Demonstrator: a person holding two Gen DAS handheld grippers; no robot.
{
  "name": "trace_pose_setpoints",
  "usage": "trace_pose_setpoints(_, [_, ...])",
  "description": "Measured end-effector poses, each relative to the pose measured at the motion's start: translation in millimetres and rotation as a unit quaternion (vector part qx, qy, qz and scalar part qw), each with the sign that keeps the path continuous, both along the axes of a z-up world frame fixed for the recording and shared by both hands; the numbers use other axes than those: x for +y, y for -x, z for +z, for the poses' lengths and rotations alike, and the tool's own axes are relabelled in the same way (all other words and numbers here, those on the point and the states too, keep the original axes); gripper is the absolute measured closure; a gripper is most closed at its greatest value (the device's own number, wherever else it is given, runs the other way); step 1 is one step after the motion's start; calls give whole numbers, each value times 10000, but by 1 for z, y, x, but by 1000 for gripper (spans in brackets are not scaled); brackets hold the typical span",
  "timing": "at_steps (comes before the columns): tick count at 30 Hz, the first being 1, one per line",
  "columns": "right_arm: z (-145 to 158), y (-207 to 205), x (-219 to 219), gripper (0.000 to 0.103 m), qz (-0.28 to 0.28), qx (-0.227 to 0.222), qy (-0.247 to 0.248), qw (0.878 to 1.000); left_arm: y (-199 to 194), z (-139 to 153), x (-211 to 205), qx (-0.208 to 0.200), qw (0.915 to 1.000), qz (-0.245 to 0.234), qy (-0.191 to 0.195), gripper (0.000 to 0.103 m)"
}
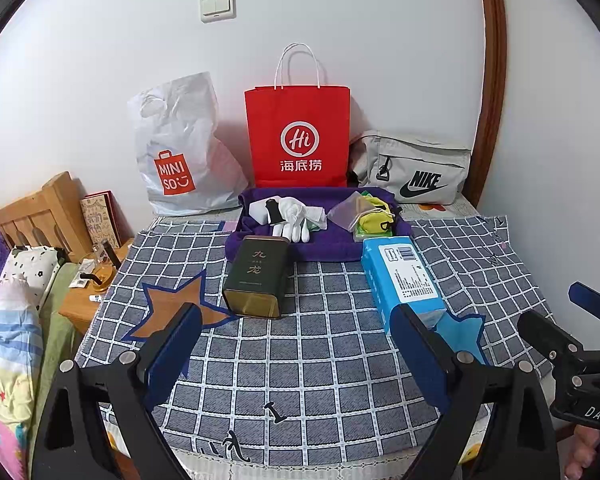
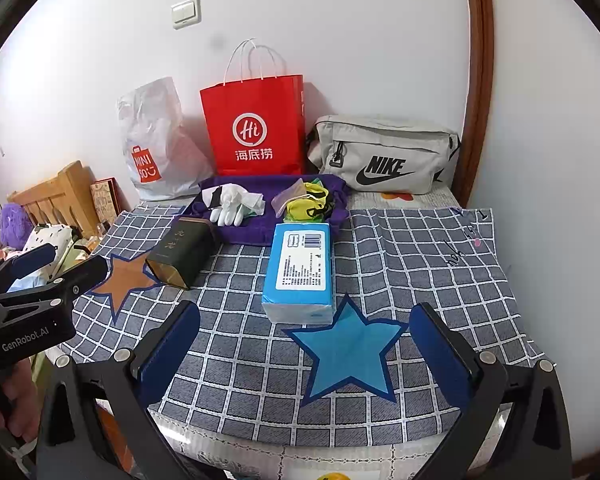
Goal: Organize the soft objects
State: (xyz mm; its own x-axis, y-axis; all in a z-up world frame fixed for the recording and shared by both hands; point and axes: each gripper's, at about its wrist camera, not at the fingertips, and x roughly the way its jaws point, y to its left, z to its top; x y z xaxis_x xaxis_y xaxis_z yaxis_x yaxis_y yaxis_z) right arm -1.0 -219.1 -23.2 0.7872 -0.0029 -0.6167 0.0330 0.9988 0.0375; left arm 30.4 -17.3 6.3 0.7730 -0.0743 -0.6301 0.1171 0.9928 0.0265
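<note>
Blue-padded, the left claw (image 1: 300, 356) hangs wide apart with nothing between its fingers, low over the checked cloth (image 1: 332, 360) on the counter; the right claw (image 2: 304, 354) is equally wide and bare above a blue star patch (image 2: 350, 354). Just ahead lie a blue tissue pack (image 2: 300, 272) and a dark green tea tin (image 1: 256, 276) on its side near an orange star patch (image 1: 172, 308). Beyond them sits a purple fabric tray (image 1: 328, 250) holding the soft things: white gloves (image 1: 296, 220) on its left, a yellow-green cloth bundle (image 1: 374, 216) and a translucent pouch (image 1: 346, 212) on its right. Against the wall stand a white Miniso plastic bag (image 1: 180, 152), a red paper bag (image 1: 298, 136) and a grey Nike waist bag (image 1: 416, 168); their insides are hidden. Gathered so, the soft pieces could be sorted already or waiting to be moved to the bags.
</note>
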Motion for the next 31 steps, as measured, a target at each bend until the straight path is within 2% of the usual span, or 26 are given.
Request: trace_pose_setpoints(31, [1, -1, 1, 0, 76, -5, 38, 10000, -3, 2, 1, -21, 10000, 9, -1, 8])
